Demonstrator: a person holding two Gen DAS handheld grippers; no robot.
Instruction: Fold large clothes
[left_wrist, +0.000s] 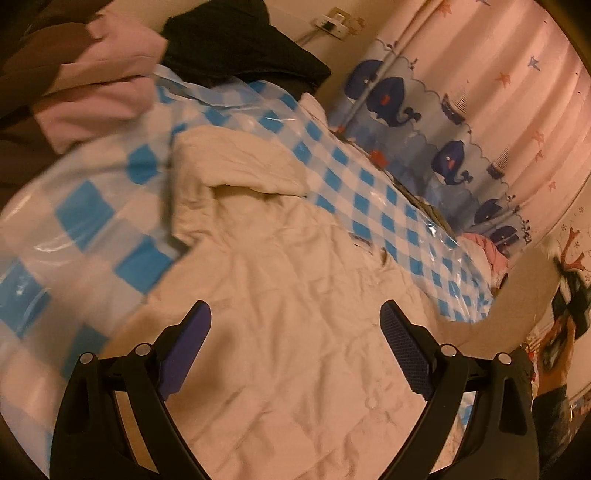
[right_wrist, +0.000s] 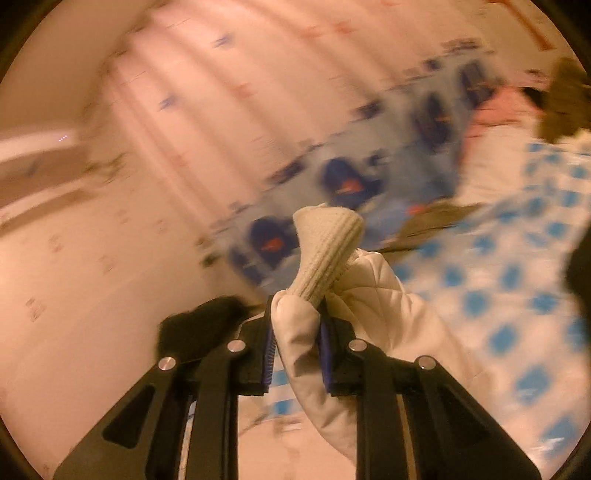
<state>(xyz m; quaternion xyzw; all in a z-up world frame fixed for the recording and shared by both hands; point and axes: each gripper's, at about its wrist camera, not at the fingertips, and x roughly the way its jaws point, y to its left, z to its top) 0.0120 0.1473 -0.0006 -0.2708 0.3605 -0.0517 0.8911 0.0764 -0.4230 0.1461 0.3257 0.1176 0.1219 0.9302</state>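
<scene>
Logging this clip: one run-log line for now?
left gripper: open over cream jacket | right gripper: shut on jacket cuff

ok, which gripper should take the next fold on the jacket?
Right, probably. The right gripper is already shut on the jacket's ribbed cuff and has it lifted. The left gripper hangs open over the jacket, holding nothing.

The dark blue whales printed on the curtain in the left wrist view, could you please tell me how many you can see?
4 at least: a large pair at the top, one lower, one below that; more may be hidden.
</scene>
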